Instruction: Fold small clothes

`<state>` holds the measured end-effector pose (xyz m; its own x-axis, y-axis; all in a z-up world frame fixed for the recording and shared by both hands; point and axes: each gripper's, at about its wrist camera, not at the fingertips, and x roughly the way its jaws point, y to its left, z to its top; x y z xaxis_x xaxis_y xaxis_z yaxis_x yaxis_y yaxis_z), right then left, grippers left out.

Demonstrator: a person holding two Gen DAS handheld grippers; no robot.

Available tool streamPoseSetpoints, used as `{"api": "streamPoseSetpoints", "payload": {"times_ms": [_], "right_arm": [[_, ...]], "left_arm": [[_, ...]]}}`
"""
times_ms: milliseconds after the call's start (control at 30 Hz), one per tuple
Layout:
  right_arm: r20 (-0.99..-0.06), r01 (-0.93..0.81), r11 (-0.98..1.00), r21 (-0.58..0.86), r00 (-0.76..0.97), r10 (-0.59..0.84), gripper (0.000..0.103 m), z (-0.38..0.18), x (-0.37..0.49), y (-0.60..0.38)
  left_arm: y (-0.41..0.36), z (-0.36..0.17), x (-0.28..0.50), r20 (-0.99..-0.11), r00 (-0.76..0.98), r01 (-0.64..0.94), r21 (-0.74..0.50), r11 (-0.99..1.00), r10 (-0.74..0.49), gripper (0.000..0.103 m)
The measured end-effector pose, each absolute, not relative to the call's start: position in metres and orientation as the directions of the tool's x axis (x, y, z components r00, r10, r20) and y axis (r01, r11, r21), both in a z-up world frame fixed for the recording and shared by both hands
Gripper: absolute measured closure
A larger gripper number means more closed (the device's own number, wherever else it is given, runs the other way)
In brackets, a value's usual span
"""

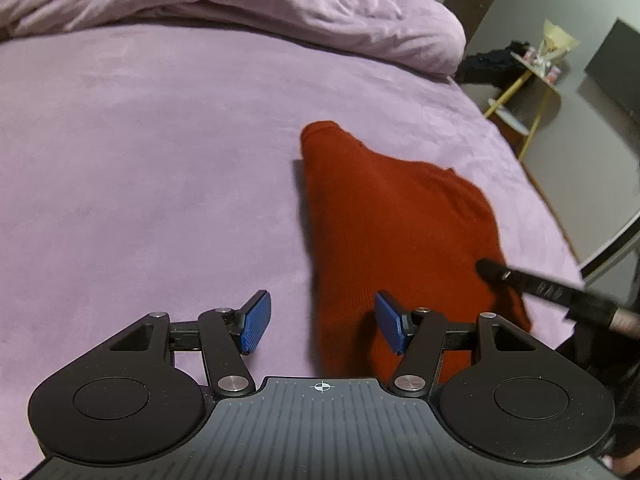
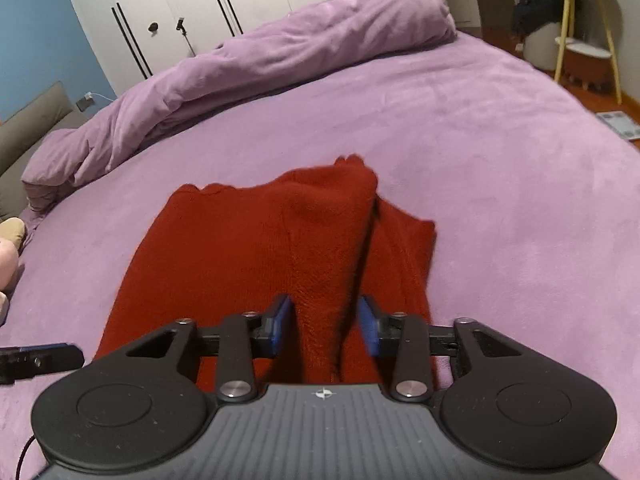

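Note:
A red knitted garment lies on the purple bed, partly folded. My left gripper is open and empty, low over the garment's near left edge, with its right pad over the cloth. In the right wrist view the garment has a raised fold of cloth running toward me. My right gripper is open, its blue pads either side of that fold without clamping it. The right gripper's finger also shows in the left wrist view over the garment's right side.
A bunched purple duvet lies along the far side of the bed. A yellow-legged side table stands past the bed's right edge. White wardrobe doors are behind. The left gripper's finger shows at left.

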<state>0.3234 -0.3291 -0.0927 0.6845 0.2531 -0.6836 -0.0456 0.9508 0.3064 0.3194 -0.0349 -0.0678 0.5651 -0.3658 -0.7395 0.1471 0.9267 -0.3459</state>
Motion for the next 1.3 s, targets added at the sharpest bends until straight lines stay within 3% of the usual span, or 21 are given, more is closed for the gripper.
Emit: {"api": "streamPoseSetpoints", "payload": {"times_ms": [167,267,367,400,467,500,533,633,800,867,933,1033,1133,1300], "right_arm": [[-0.632,-0.046,0.975,0.216,0.755,0.175,0.093,-0.076,0.312,-0.330],[-0.693,0.004,0.984,0.175,0.711,0.121,0.092,-0.098,0.317,-0.335],[-0.681,-0.024,0.980,0.198,0.715,0.155,0.090,-0.098,0.316,-0.339],[-0.673,-0.022,0.971,0.237,0.717,0.180,0.084,-0.094,0.314,-0.344],[-0.649,0.025,0.949,0.315,0.735,0.197,0.056,-0.088,0.310,-0.366],[-0.636,0.049,0.937,0.346,0.746,0.196,0.036,-0.089,0.308,-0.377],[-0.632,0.062,0.918,0.391,0.744,0.218,0.031,-0.093,0.308,-0.390],[-0.638,0.090,0.798,0.596,0.656,0.402,0.031,-0.122,0.322,-0.424],[-0.549,0.097,0.660,0.745,0.652,0.524,0.032,-0.143,0.336,-0.436],[-0.510,0.099,0.592,0.800,0.632,0.584,0.044,-0.155,0.347,-0.433],[-0.513,0.112,0.583,0.804,0.627,0.587,0.059,-0.163,0.355,-0.425],[-0.505,0.124,0.568,0.814,0.634,0.585,0.069,-0.162,0.353,-0.414],[-0.495,0.116,0.567,0.816,0.647,0.580,0.071,-0.151,0.347,-0.404],[-0.433,0.102,0.485,0.869,0.632,0.643,0.073,-0.136,0.339,-0.378]], "left_arm": [[-0.038,-0.068,0.328,-0.717,0.575,0.163,-0.372,0.914,-0.394,0.040],[-0.040,-0.070,0.335,-0.702,0.587,0.165,-0.383,0.909,-0.403,0.040],[-0.037,-0.081,0.350,-0.695,0.549,0.144,-0.468,0.872,-0.464,0.040],[-0.036,-0.085,0.356,-0.692,0.532,0.139,-0.498,0.856,-0.489,0.040],[-0.033,-0.094,0.365,-0.674,0.512,0.138,-0.548,0.825,-0.533,0.040],[-0.032,-0.098,0.370,-0.670,0.503,0.136,-0.562,0.816,-0.545,0.040],[-0.032,-0.103,0.375,-0.667,0.497,0.134,-0.574,0.808,-0.556,0.039],[-0.033,-0.115,0.387,-0.637,0.481,0.132,-0.627,0.768,-0.602,0.038],[-0.041,-0.129,0.401,-0.620,0.466,0.117,-0.664,0.739,-0.631,0.029],[-0.043,-0.134,0.405,-0.618,0.467,0.105,-0.671,0.734,-0.633,0.029],[-0.043,-0.139,0.407,-0.612,0.475,0.082,-0.684,0.724,-0.632,0.036],[-0.042,-0.140,0.405,-0.608,0.487,0.071,-0.688,0.722,-0.627,0.049],[-0.038,-0.128,0.399,-0.602,0.499,0.101,-0.674,0.732,-0.623,0.058],[-0.016,-0.100,0.379,-0.587,0.512,0.121,-0.674,0.729,-0.627,0.063]]}}
